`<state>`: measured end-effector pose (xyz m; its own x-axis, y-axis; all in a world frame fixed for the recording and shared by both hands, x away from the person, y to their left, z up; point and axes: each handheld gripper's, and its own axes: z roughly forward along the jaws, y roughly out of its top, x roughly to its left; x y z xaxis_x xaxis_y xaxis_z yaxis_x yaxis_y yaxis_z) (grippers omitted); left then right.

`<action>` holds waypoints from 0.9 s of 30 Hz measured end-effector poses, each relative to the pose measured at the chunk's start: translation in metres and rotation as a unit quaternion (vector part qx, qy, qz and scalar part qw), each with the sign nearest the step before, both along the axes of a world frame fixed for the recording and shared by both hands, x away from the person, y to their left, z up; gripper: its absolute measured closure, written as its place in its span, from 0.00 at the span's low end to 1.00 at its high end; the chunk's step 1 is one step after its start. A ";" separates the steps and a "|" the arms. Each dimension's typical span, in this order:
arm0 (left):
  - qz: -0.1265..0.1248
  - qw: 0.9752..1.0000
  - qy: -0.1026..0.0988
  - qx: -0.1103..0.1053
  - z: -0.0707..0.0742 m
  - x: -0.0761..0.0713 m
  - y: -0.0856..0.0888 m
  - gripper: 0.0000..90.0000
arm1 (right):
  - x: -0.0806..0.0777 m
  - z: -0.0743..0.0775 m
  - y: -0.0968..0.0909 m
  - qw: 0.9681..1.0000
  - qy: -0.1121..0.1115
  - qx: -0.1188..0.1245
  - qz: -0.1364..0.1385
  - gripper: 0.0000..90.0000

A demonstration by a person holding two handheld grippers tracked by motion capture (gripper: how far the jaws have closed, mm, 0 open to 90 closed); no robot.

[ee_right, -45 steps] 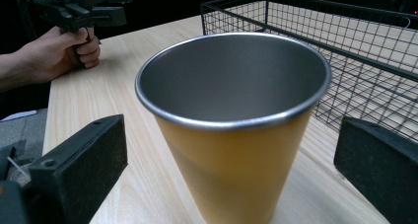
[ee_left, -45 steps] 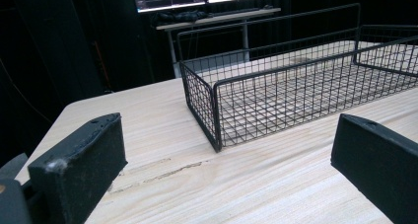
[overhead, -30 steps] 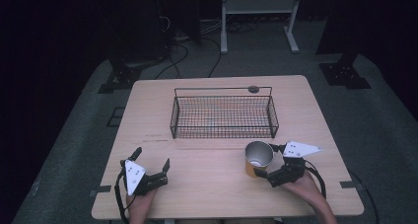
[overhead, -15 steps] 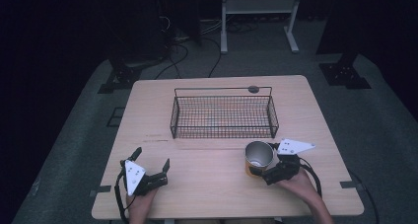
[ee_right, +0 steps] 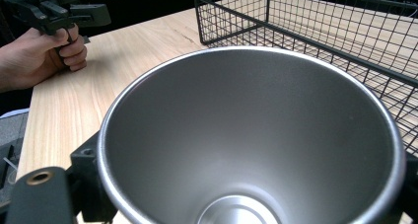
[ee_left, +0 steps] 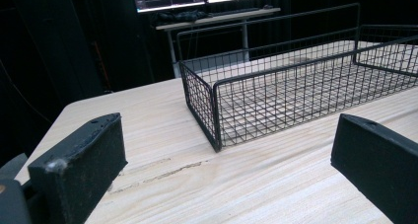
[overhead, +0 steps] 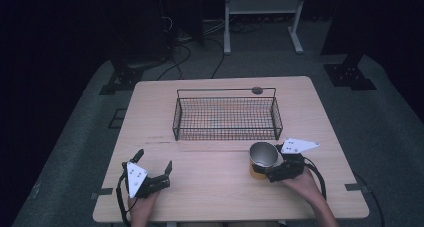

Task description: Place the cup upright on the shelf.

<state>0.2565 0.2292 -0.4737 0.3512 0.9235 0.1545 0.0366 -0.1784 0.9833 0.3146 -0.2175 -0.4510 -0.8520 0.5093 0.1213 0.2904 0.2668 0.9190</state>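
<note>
Claw on my left (overhead: pixel 154 168) rests near the counter's (overhead: pixel 210 197) front left corner, jaws spread wide with nothing between them; in the left gripper view they frame bare wood and the near corner of the wire basket (ee_left: pixel 276 93). It has not budged over the last second.

Moving right, the basket (overhead: pixel 226 118) sits in the middle of the counter, toward the far side, empty as far as I can see. A small dark round thing (overhead: pixel 257 90) lies just beyond its far rim.

Further right, my right claw (overhead: pixel 270 171) grips the metal cup (overhead: pixel 262 159), upright, mouth open to the ceiling, just in front of the basket's right end. In the right gripper view the cup's silver inside (ee_right: pixel 256 150) sits close against the lens, with black jaw parts at either flank, so I judge the jaws closed on its wall. Compared with a second ago, this hand has shifted a little to the left with the cup and the grey plate has swung round. I take that as the grasp settling, and next comes the lift over the basket's near wall
</note>
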 end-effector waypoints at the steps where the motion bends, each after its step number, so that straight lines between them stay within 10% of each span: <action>1: 0.001 1.000 0.000 -0.001 0.000 0.000 0.000 0.00 | 0.000 0.001 -0.001 1.000 0.004 0.004 0.003 0.13; 27: 0.000 1.000 0.000 -0.002 0.000 0.000 0.000 0.00 | 0.034 0.048 0.008 0.999 0.011 0.011 0.032 0.13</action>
<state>0.2562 0.2296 -0.4737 0.3507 0.9241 0.1515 0.0362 -0.1751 0.9839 0.3490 -0.2100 -0.4030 -0.8800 0.4502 0.1515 0.2936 0.2649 0.9185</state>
